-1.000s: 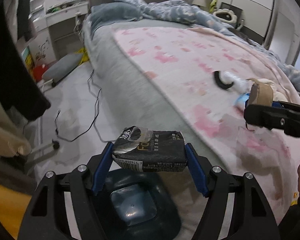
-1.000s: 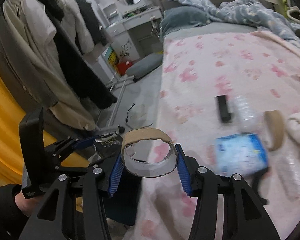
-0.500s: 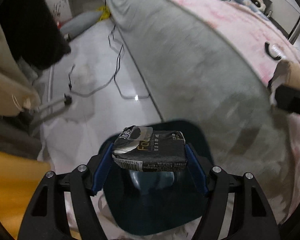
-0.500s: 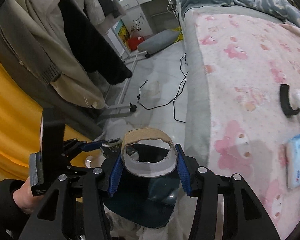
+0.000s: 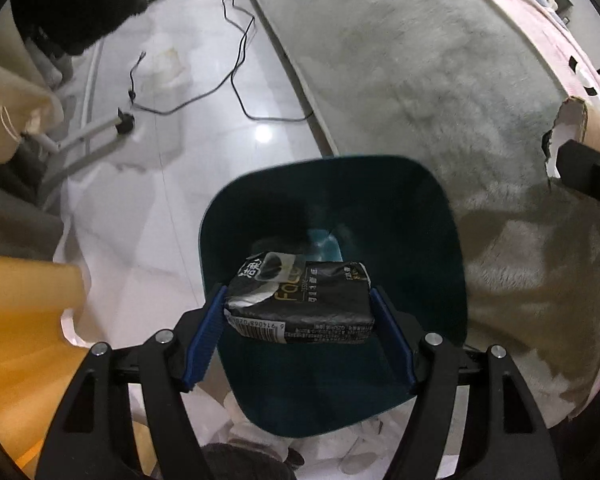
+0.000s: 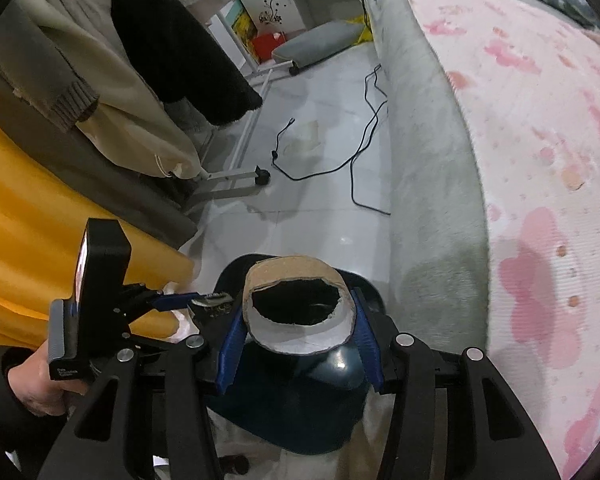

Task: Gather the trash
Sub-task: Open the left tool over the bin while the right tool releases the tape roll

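Black crinkled plastic tissue packet (image 5: 300, 302) is clenched between the blue pads of the left gripper (image 5: 298, 320), suspended directly above the open mouth of the dark teal plastic waste bin (image 5: 440, 216), which stands on the pale tiled floor (image 5: 204, 148) against the grey plush side of the bed (image 5: 440, 64). Brown cardboard tape ring with a torn white inner lining (image 6: 298, 306) is grasped by the right gripper (image 6: 298, 344), held over the same bin (image 6: 300, 416); the left gripper (image 6: 180, 300) lies at 9 o'clock of the ring. A black cable (image 6: 356, 160) lies on the floor at 12 o'clock of the bin.
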`<state>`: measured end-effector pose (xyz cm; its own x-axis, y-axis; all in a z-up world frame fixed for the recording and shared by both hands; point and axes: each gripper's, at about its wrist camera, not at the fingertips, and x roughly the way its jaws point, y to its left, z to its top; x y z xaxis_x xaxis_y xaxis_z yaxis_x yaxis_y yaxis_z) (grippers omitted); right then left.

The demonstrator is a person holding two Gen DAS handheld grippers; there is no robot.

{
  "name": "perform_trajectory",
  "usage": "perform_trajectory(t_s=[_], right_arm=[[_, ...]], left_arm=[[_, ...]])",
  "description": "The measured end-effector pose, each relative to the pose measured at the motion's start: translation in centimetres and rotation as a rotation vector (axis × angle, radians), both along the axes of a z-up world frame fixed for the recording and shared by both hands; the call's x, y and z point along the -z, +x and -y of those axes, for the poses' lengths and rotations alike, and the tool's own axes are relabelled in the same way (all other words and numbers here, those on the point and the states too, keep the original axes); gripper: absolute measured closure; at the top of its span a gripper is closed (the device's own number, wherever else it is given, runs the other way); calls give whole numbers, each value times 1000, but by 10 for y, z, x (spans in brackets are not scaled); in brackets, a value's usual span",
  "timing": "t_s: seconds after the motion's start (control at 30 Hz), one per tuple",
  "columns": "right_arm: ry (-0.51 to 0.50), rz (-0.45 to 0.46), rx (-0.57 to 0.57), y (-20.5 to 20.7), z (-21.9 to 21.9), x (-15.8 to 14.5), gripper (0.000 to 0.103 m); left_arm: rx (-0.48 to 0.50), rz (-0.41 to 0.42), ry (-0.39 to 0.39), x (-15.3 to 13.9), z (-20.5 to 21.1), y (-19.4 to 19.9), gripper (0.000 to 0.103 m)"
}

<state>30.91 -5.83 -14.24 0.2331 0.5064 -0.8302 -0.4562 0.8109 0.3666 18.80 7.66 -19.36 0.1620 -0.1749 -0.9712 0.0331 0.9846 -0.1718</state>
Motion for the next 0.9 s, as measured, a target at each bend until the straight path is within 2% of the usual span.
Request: perform_trajectory(t_s=[0.1, 0.4, 0.67, 0.9], right_arm=[[-9, -11, -16, 1, -9, 5, 53], [-43, -44, -53, 5, -32, 25, 53], [-89, -86, -95, 1, -53, 47, 52], [-139, -100, -119, 1, -70, 62, 52]], left_arm=[[2, -15, -19, 2, -6, -1, 29], [-20, 18, -23, -3, -23, -2, 18], [-72, 137, -24, -31, -46, 1, 16], [-123, 256, -66, -56, -65, 3, 19]])
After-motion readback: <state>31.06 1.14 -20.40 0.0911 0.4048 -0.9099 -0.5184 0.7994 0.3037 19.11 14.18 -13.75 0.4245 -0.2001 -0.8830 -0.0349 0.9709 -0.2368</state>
